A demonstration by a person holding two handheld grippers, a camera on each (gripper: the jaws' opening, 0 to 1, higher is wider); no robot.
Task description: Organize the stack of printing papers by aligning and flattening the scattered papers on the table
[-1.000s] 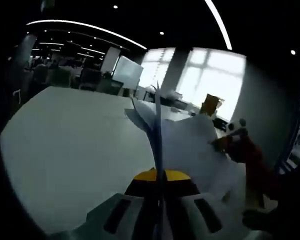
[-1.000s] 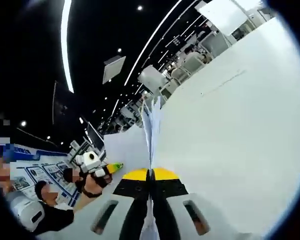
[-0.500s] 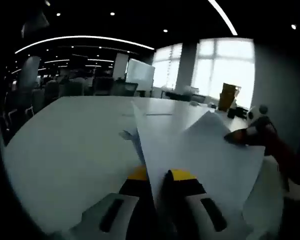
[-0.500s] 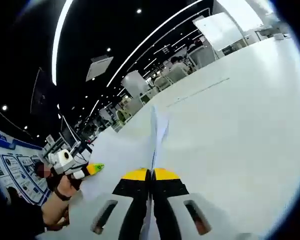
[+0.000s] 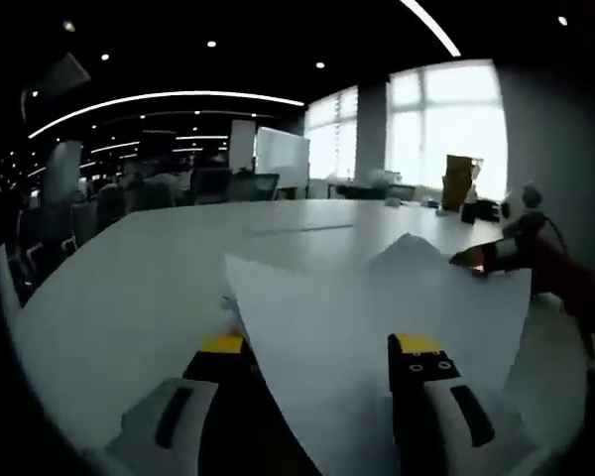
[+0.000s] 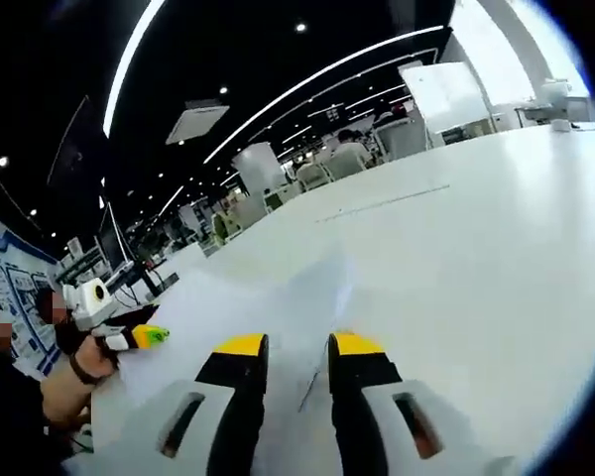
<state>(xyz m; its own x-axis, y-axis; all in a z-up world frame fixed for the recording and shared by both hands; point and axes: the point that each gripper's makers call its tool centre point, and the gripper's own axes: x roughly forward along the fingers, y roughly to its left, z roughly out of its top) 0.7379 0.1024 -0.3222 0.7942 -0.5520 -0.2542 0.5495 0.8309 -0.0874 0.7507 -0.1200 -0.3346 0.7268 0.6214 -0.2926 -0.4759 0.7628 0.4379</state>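
- The papers (image 5: pixel 377 327) lie flat on the white table (image 5: pixel 129 288), a loose stack with corners fanned out, not squared — one sheet's corner juts toward the table's far edge in the left gripper view.
- In that view the stack's long axis runs across the picture, from the left gripper (image 5: pixel 322 352) over to the other gripper (image 5: pixel 496 258) at its far right corner.
- In the right gripper view the papers (image 6: pixel 268 297) stretch away from the jaws toward the table's (image 6: pixel 476 248) far edge, hard to tell from the white top.
- The left gripper's jaws stand wide apart, one on each side of the stack's near corner, with paper over the gap between them; nothing is clamped.
- The right gripper (image 6: pixel 297 357) has its jaws parted by a narrow gap — a paper edge shows in the gap, not pinched.
- A hand (image 6: pixel 84 352) holds the other gripper (image 6: pixel 129 332) at the stack's left edge.
- Beyond the table: chairs, a whiteboard (image 5: pixel 283 157) and bright windows (image 5: pixel 446 129).
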